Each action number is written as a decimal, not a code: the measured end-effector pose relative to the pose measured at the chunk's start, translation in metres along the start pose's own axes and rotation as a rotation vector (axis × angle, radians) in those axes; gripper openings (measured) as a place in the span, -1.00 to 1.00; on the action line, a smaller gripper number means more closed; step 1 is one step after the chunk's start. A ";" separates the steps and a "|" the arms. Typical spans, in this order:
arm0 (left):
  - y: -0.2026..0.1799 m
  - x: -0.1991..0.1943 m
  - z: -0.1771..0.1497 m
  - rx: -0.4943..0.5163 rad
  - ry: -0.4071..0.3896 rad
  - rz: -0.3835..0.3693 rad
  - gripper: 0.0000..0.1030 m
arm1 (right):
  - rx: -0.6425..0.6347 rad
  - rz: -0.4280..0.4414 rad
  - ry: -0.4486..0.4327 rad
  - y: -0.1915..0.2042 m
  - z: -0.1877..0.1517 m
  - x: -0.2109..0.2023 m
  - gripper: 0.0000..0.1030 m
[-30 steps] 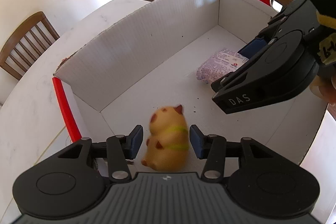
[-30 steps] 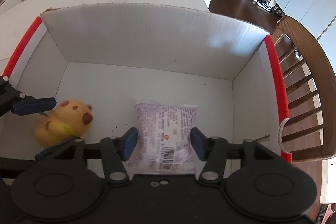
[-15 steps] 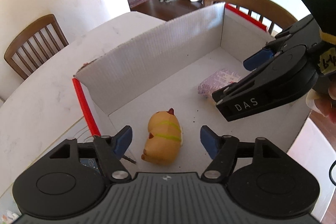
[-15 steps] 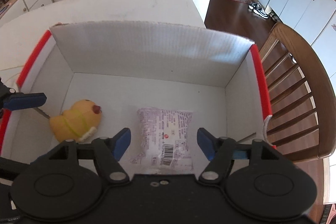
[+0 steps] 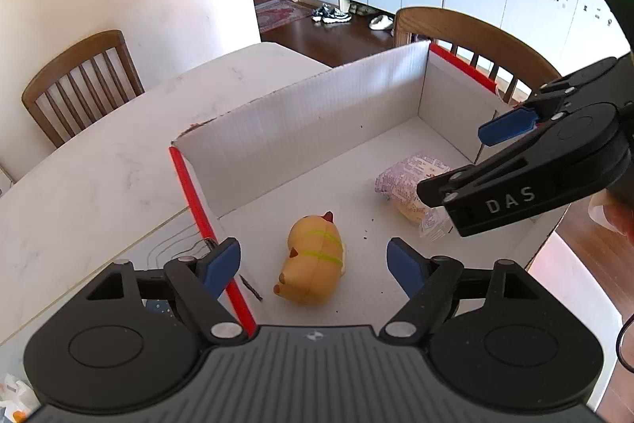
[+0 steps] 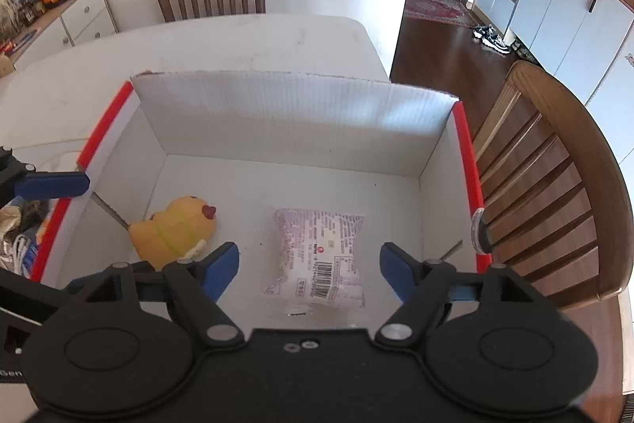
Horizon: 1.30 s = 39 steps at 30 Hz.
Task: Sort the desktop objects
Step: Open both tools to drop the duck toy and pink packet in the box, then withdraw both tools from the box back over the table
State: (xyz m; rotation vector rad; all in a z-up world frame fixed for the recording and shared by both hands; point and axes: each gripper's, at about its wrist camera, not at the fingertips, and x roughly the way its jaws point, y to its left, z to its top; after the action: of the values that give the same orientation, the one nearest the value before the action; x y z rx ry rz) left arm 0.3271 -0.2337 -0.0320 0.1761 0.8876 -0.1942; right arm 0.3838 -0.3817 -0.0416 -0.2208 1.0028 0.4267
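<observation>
Both grippers have let go and lifted since a second ago, leaving their loads in the white box (image 6: 291, 121).

Left gripper (image 5: 315, 260) stands wide with jaws opening, nothing between the pads; the yellow toy (image 5: 313, 258) lies on its side on the box floor below it, near the box's red-edged left wall. Right gripper (image 6: 309, 266) is likewise opening and empty above the sealed snack packet (image 6: 317, 254), which lies flat mid-floor, apart from the toy. One toy, one packet, one box (a few dark specks dot the floor, perhaps crumbs). I judge the toy light and squashy, best pinched across its round belly; the packet looks soft, slick and crushable, so take it gently across its width.
</observation>
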 end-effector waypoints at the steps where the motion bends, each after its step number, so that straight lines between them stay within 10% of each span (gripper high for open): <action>1: 0.001 -0.002 0.000 -0.008 -0.005 -0.002 0.62 | 0.002 0.004 -0.006 -0.001 0.000 -0.003 0.57; 13: 0.008 -0.019 -0.009 -0.064 -0.066 0.000 1.00 | 0.015 0.035 -0.085 0.005 -0.007 -0.030 0.68; 39: 0.064 -0.106 -0.071 -0.110 -0.204 -0.044 1.00 | 0.062 0.067 -0.194 0.099 -0.039 -0.089 0.69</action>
State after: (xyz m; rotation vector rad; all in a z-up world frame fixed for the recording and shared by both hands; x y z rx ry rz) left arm 0.2238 -0.1448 0.0116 0.0336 0.6977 -0.1996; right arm 0.2688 -0.3288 0.0151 -0.0878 0.8337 0.4682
